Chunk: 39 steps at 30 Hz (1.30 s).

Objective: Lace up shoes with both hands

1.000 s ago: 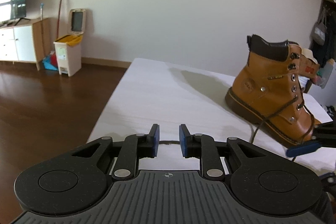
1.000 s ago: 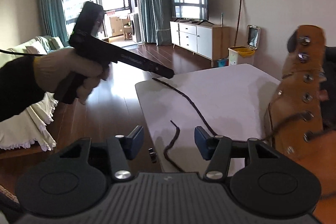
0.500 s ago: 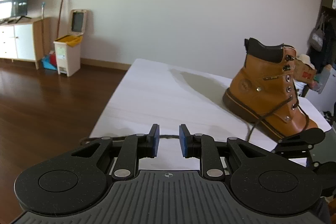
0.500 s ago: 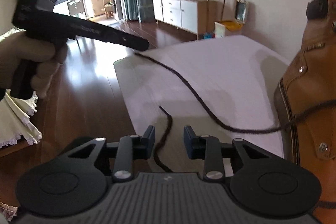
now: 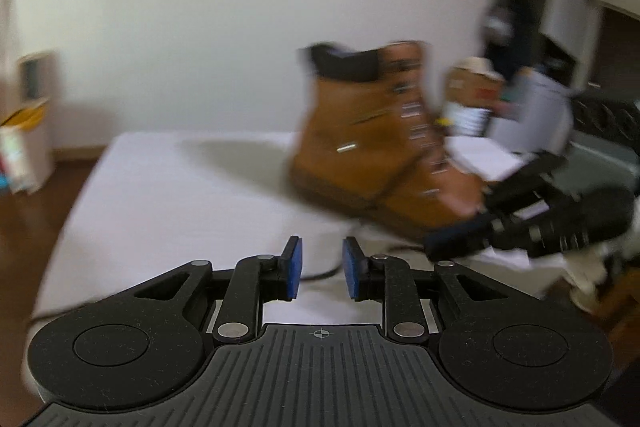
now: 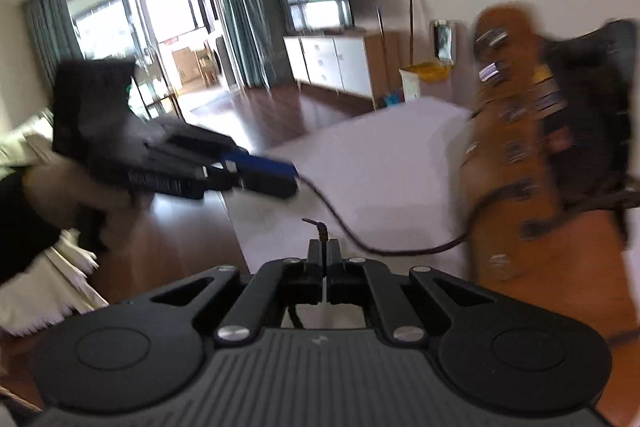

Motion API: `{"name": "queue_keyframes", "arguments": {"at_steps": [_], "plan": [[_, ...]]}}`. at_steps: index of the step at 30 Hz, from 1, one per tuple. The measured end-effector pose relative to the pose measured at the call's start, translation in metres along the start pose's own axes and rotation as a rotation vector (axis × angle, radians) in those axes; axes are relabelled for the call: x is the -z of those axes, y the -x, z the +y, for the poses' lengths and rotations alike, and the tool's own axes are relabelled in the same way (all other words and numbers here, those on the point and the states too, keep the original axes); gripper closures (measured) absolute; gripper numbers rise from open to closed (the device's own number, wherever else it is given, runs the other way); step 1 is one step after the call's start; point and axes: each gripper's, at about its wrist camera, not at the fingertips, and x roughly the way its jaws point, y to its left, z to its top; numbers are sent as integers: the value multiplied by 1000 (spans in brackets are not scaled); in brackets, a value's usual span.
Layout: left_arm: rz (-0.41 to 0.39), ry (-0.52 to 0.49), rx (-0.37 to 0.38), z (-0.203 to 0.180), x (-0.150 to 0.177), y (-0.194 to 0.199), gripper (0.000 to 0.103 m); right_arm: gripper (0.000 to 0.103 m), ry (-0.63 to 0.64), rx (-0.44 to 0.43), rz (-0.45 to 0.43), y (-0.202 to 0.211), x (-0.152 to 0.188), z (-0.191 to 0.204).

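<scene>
Item: tan leather lace-up boot point(image 5: 372, 147), upright on your white table point(image 5: 180, 195), far right. Your right gripper point(image 6: 324, 255) had just clenched its dark braided lace point(image 6: 321, 231); your left gripper point(image 5: 320, 273), part-open, had been widening, lace between its pads.

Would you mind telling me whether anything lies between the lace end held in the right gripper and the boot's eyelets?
Nothing visible does. The right gripper is shut on the lace end, and only bare white table lies between it and the boot. The left gripper stands off on the far side from the boot, at the other lace.
</scene>
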Motion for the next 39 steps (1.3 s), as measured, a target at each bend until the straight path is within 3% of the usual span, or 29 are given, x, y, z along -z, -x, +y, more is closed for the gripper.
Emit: {"name": "queue_keyframes", "arguments": {"at_steps": [4,10,20,28,30,35,39], "plan": [[-30,-41,61,-17,-18,-11,75,101,-30,20,-78,43,-6,-23],[-68,-34,57,-43,-34,-26,72,101,-62,52,-171,92,-8,-59],[-61,-197,207,-72,-63,-44,76,101,-67,-40,-178,107,7,-74],[-34,-243,302,-77,-67,-49,89,101,-84,-130,-192,120,15,-77],[-27,-242,314,-77,-66,-52,98,101,-84,-144,-189,119,16,-78],[-13,-253,337,-79,-66,-63,101,100,-85,-146,-184,119,19,-80],[-8,-252,341,-76,-67,-63,101,87,-19,-97,-175,119,20,-75]]}}
